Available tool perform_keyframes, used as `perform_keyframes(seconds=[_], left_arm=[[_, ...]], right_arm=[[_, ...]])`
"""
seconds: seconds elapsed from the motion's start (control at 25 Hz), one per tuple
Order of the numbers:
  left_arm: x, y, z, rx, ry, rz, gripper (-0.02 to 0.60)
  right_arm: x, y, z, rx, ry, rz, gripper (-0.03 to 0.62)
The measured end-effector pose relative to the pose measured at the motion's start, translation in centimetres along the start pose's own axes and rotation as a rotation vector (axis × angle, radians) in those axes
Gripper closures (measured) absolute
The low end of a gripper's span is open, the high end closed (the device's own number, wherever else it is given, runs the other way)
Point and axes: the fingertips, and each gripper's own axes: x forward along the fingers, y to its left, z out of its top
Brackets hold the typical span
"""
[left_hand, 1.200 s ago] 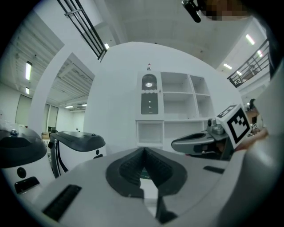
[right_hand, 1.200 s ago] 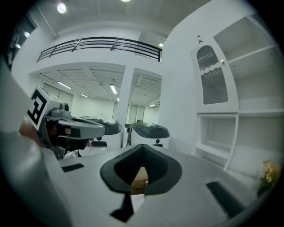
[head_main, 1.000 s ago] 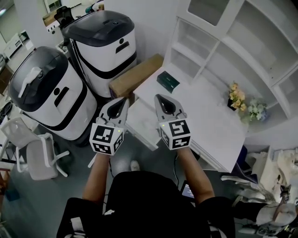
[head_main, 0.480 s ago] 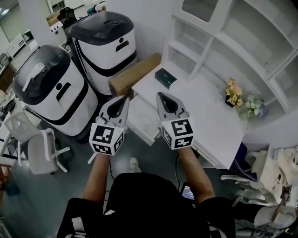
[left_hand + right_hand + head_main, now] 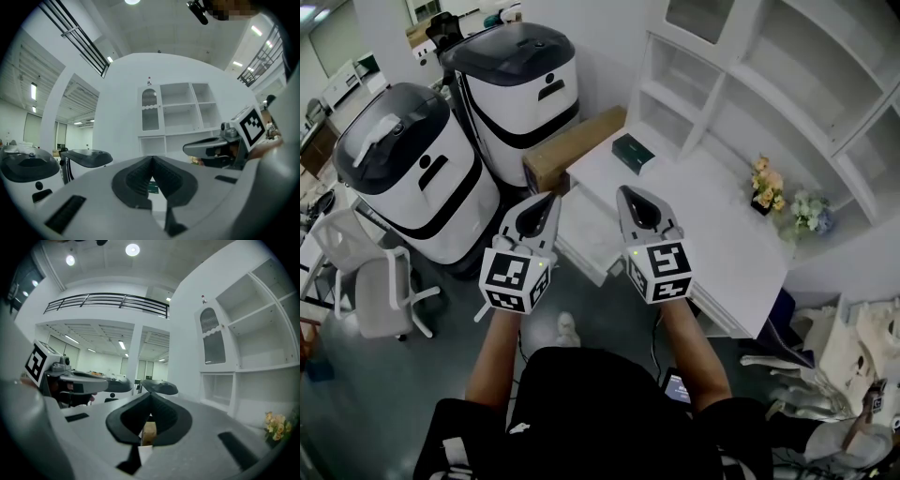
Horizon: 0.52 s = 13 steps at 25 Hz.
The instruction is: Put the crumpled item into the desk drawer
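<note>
My left gripper point(image 5: 543, 201) and right gripper point(image 5: 627, 194) are held side by side in the air at the near left corner of the white desk point(image 5: 727, 239). Both are shut with nothing between the jaws. In the left gripper view the pads meet at the left gripper's point(image 5: 151, 162) tip, and the right gripper point(image 5: 213, 150) shows beside it. The right gripper view shows its own jaws point(image 5: 150, 397) closed too. A low white ledge point(image 5: 584, 236) juts from the desk front under the grippers; I cannot tell whether it is a drawer. No crumpled item shows in any view.
A dark green box point(image 5: 630, 151) lies on the desk's far left corner, and two small flower pots point(image 5: 766, 189) stand at the right. White shelves point(image 5: 741, 89) rise behind. A cardboard box point(image 5: 573, 146), two big white-and-black machines point(image 5: 417, 178) and a white chair point(image 5: 373, 292) stand to the left.
Both grippers stay shut and side by side, nearly in the same place. The head view has drifted slightly, so the machines and desk sit a little further right and up.
</note>
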Motion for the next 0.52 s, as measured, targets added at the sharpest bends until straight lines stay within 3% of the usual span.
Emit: perform_keyframes(seconds=[0.52], left_arm=[[-2.4,-3.1,0.2,-0.005,-0.015,0.009,0.575]], right_arm=[[-3.8,0.6,0.0,0.005,-0.020,0.010,0.599]])
